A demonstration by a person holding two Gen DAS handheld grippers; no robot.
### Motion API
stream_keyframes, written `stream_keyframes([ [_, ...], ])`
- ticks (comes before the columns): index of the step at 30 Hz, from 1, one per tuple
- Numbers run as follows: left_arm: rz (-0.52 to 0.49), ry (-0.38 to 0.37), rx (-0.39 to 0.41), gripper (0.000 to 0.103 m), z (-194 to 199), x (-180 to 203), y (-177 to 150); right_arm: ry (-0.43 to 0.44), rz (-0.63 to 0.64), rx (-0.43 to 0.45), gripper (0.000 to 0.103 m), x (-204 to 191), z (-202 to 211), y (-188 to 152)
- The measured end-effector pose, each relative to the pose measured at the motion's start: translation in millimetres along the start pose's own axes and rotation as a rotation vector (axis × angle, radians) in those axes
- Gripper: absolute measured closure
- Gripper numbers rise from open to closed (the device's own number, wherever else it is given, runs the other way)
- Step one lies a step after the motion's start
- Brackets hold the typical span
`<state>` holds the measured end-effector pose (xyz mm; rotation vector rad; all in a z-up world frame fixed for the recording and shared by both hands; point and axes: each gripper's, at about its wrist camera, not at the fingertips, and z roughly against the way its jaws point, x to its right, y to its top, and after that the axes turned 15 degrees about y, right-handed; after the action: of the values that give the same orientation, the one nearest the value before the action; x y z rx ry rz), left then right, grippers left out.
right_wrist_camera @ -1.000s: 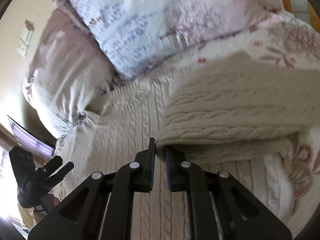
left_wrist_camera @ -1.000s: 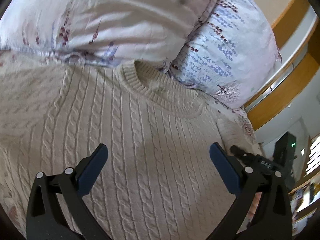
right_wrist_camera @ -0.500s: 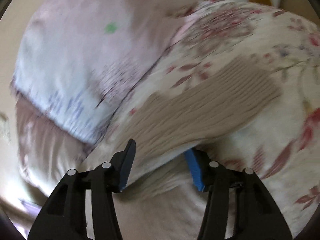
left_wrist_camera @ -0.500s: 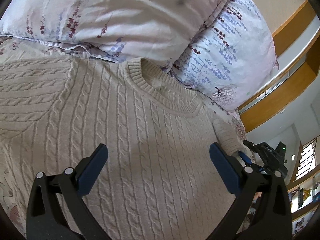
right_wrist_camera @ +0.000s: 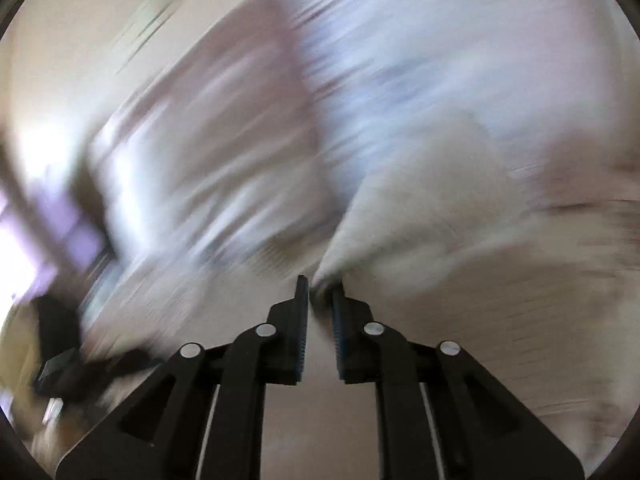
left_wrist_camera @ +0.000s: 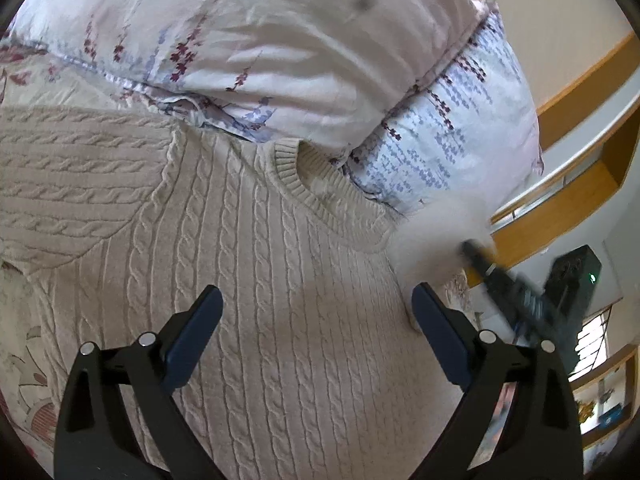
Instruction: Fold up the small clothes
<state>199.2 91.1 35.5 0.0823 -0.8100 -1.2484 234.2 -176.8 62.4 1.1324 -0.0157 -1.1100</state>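
Left wrist view: cream cable-knit sweater flat on the floral bedspread, collar against two pillows. Left gripper spread wide above the chest, jaws easing inward, nothing between them. Right wrist view – heavy blur. Right gripper closing, pinching a sweater fold at the tips.

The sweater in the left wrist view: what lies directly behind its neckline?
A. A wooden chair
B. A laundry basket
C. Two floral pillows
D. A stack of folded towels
C: the cream cable-knit sweater lies flat, and just beyond its ribbed collar rest two floral pillows, one pinkish and one with blue sprigs.
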Motion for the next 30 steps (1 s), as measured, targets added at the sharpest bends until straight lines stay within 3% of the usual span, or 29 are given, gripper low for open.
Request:
stream_keyframes([
  [1,0.011,0.002,-0.007,0.008,-1.9,-1.6,-0.2,0.035,0.020,-0.101,0.072,-9.6,-24.0,-9.4],
  [2,0.025,0.002,-0.021,0.008,-4.8,-4.3,-0.9,0.035,0.031,-0.145,0.063,-12.8,-35.2,-15.8],
  [6,0.067,-0.006,-0.061,0.016,-15.0,-12.4,-1.6,0.048,-0.090,-0.170,0.054,5.6,-34.4,-34.9],
  [9,0.118,-0.028,-0.101,0.027,-26.0,-17.0,2.6,0.081,-0.308,-0.104,0.054,38.8,2.4,-50.8],
  [13,0.210,-0.069,-0.144,0.042,-42.7,-23.3,8.9,0.032,-0.531,0.000,0.054,79.6,47.2,-73.0],
  [17,0.252,-0.062,-0.156,0.066,-58.2,-26.1,15.7,-0.045,-0.714,0.156,0.054,121.8,91.6,-92.5],
  [20,0.268,-0.058,-0.158,0.085,-67.7,-26.9,19.2,-0.096,-0.780,0.263,0.055,144.1,113.6,-99.6],
  [22,0.260,-0.041,-0.145,0.093,-71.8,-26.8,22.7,-0.137,-0.788,0.304,0.060,155.1,118.3,-98.0],
  [24,0.234,-0.032,-0.134,0.096,-73.5,-23.3,26.3,-0.174,-0.772,0.304,0.087,159.2,115.2,-94.1],
  [25,0.224,-0.028,-0.126,0.096,-71.5,-22.3,27.0,-0.185,-0.751,0.307,0.092,158.5,115.2,-91.7],
  [30,0.141,-0.016,-0.067,0.096,-43.8,-18.6,19.2,-0.195,-0.620,0.371,0.094,131.5,129.0,-89.2],
])
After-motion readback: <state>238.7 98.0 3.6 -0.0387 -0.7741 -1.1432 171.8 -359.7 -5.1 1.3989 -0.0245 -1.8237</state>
